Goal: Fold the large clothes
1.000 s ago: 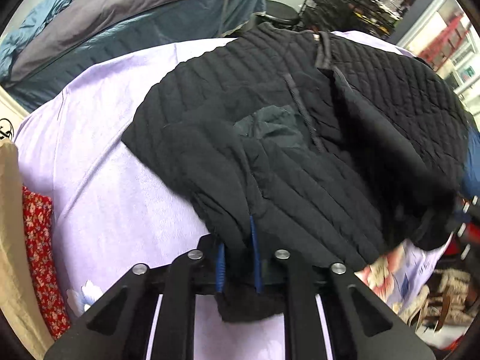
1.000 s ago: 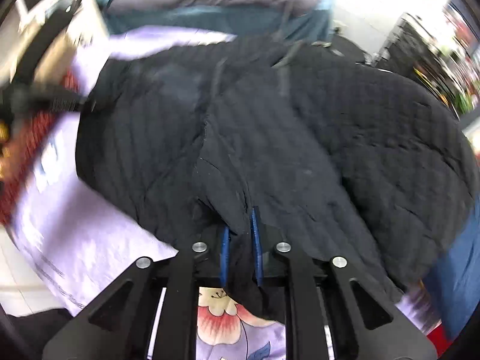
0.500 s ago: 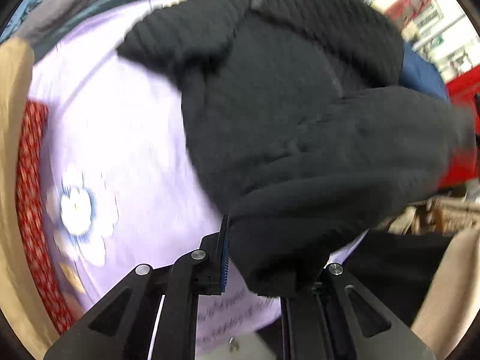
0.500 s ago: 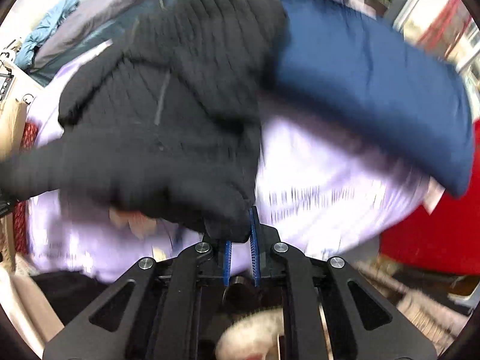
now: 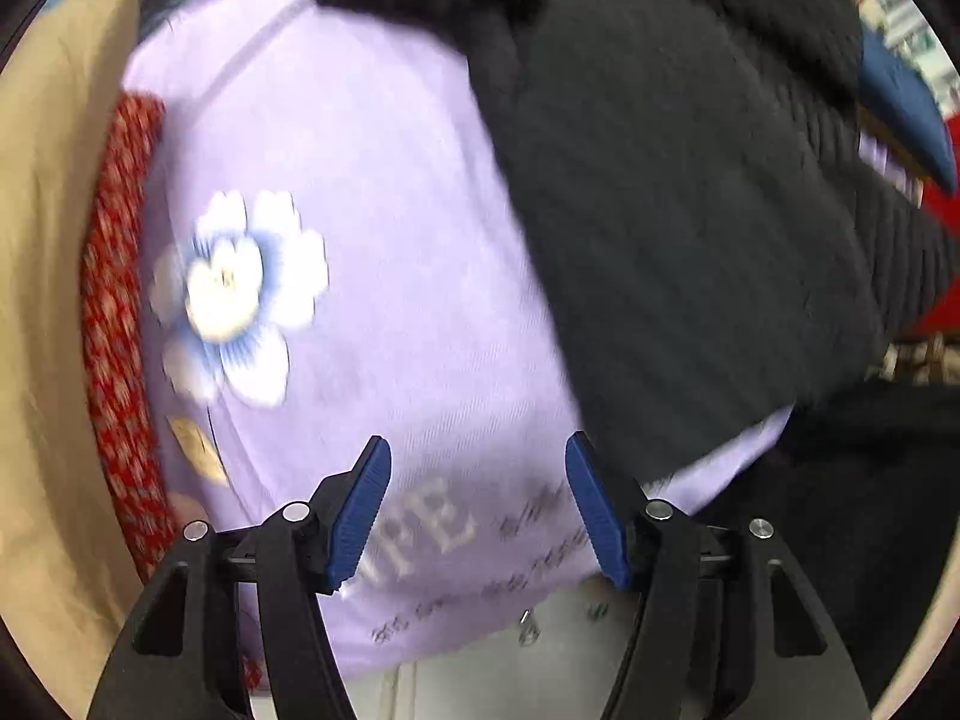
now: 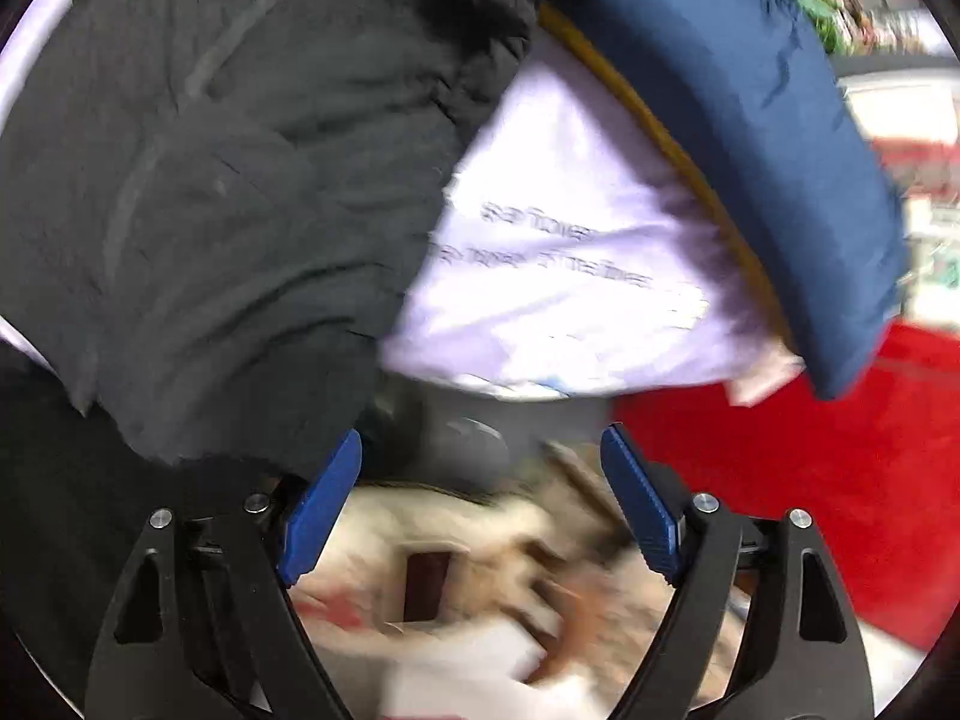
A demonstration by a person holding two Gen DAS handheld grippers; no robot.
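On lilac flowered bedsheet (image 5: 372, 192): black quilted jacket (image 5: 672, 192), folded over, lying toward the right edge beside navy cushion (image 6: 750, 120). Left gripper (image 5: 477, 507) jaws opening wide, nothing between them. Right gripper (image 6: 480, 495) likewise opening, empty, left pad at jacket hem.

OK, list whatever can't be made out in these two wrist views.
- Left wrist view: printed lettering on the lilac flowered bedsheet is motion-blurred, unreadable.
- Left wrist view: the black quilted jacket runs past the top edge, so its full fold is cut off.
- Right wrist view: items under the open right hand-held gripper are smeared beyond naming.
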